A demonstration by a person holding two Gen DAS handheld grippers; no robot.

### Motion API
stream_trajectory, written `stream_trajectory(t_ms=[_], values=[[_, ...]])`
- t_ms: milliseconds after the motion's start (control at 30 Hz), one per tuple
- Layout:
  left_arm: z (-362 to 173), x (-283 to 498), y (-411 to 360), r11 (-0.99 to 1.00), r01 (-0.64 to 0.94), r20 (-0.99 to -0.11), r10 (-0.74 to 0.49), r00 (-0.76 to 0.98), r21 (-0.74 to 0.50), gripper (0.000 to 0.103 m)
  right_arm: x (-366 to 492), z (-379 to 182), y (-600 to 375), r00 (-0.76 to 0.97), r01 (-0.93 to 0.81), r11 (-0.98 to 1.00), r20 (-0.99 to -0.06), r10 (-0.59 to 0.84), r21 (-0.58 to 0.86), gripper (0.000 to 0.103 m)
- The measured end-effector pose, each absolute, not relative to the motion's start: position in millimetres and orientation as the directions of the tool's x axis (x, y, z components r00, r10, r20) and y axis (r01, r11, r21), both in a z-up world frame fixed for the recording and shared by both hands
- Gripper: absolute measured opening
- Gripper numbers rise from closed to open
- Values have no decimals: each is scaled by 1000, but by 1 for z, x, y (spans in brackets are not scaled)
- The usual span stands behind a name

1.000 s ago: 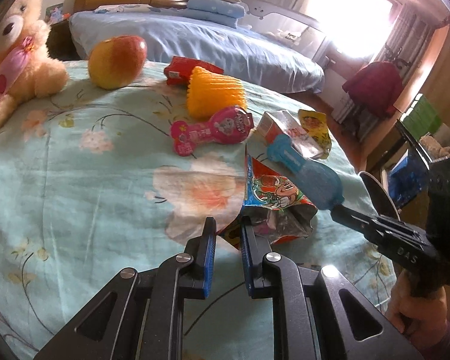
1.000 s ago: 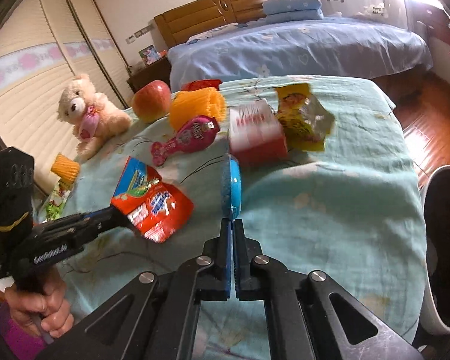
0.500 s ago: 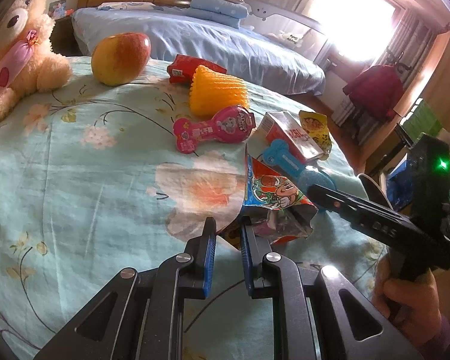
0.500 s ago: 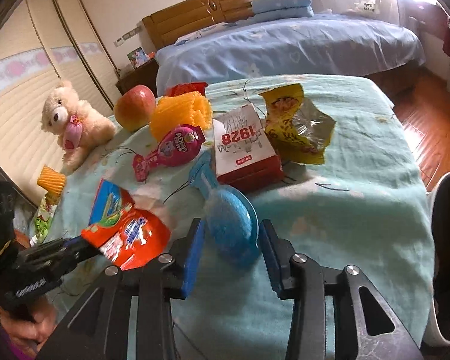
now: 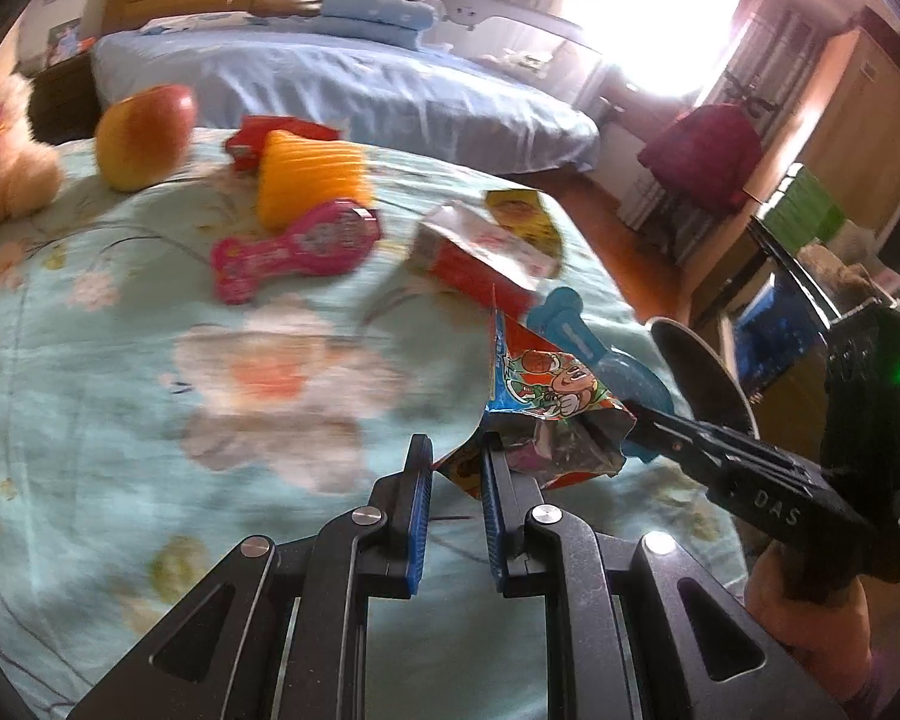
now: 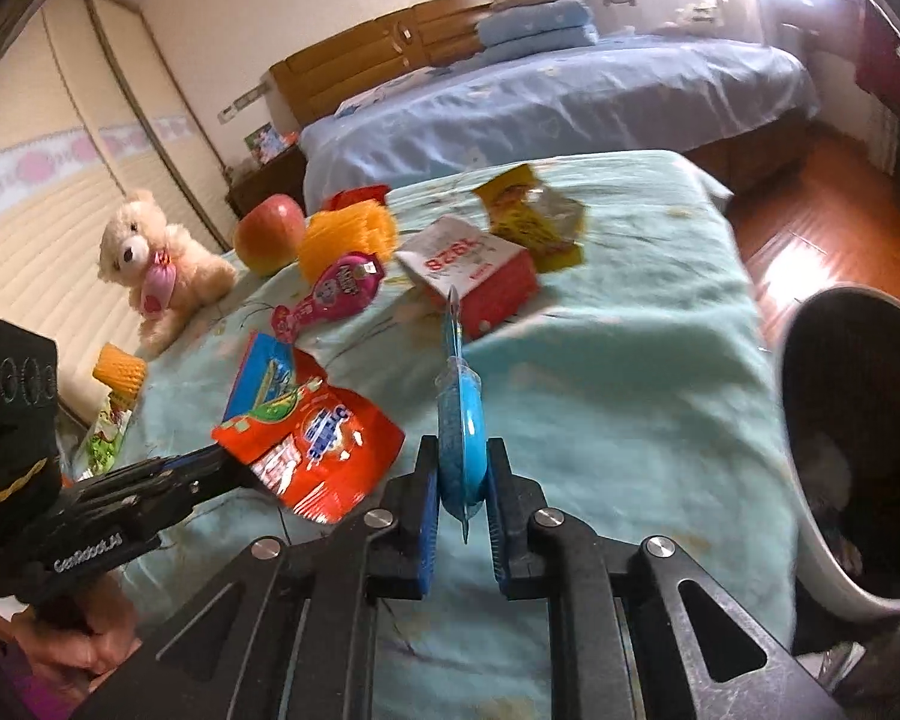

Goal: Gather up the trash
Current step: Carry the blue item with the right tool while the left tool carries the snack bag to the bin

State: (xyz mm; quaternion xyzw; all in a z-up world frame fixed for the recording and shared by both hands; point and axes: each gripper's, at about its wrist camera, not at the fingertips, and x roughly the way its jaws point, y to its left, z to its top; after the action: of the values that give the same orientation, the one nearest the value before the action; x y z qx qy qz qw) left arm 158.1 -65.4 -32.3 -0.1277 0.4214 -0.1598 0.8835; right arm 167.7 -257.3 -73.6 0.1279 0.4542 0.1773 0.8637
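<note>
Trash in both our grippers: left gripper (image 5: 456, 465) pinches the snack bag (image 5: 534, 402) by one corner, right gripper (image 6: 463, 480) clamps the blue pack (image 6: 462, 420) edge-on, lower centre. Either could slip before the bin (image 6: 810, 516), lower right.

The snack bag (image 6: 306, 426) is glossy, crinkled foil-like plastic. The blue blister pack (image 6: 463, 432) looks smooth, shiny plastic. The tablecloth (image 6: 600, 372) is matt woven cloth. The teddy bear (image 6: 156, 264) is fluffy plush. The bin (image 6: 858, 456) has a smooth, glossy rim.
</note>
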Motion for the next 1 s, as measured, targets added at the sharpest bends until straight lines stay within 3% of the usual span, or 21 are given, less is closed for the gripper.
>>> stream_trajectory(t_ms=[1000], values=[[-40,214,-217,879,358,-719,-467,515,-315,14,122,-71,-405,634,111,926,-743,214,362,14]])
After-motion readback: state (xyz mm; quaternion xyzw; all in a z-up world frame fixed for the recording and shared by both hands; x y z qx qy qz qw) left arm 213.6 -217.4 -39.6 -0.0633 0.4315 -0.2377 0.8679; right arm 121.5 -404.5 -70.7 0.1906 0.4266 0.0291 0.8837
